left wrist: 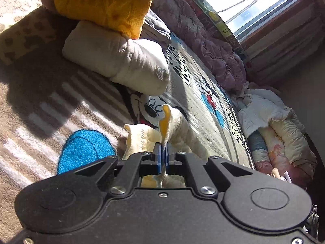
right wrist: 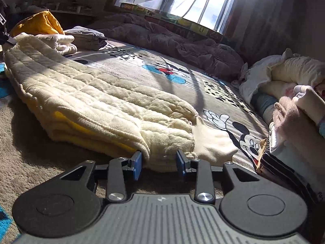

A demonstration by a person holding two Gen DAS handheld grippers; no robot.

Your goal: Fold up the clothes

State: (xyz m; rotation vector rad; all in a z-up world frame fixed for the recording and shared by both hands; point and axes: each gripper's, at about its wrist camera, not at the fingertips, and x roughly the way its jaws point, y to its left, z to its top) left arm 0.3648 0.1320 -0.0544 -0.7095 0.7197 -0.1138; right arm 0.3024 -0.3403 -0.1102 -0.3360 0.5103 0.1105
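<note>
Your left gripper (left wrist: pixel 163 152) is clenched on a thin edge of the cream fleece garment (left wrist: pixel 158 130), whose yellow lining stands up just past the blue pads. Your right gripper (right wrist: pixel 158 160) has its jaws apart, straddling the near folded corner of the same garment (right wrist: pixel 97 99); the pads look close to the fleece on both sides, though I can't be sure they touch it.

The garment lies folded in several layers on the cartoon-print blanket (right wrist: pixel 219 93) of the bed. The risk: if you close the right gripper here, you'll likely catch only the top layers, and lifting would peel the stack apart. A hard pull from the left could also slip its thin pinch free.

For room, the blanket beyond the garment is open toward the purple quilt (right wrist: pixel 182 40). To your right, the pile of clothes (right wrist: pixel 288 122) crowds the corner. On the left, the folded white garment (left wrist: pixel 121 59) and the orange one (left wrist: pixel 101 4) sit near.
</note>
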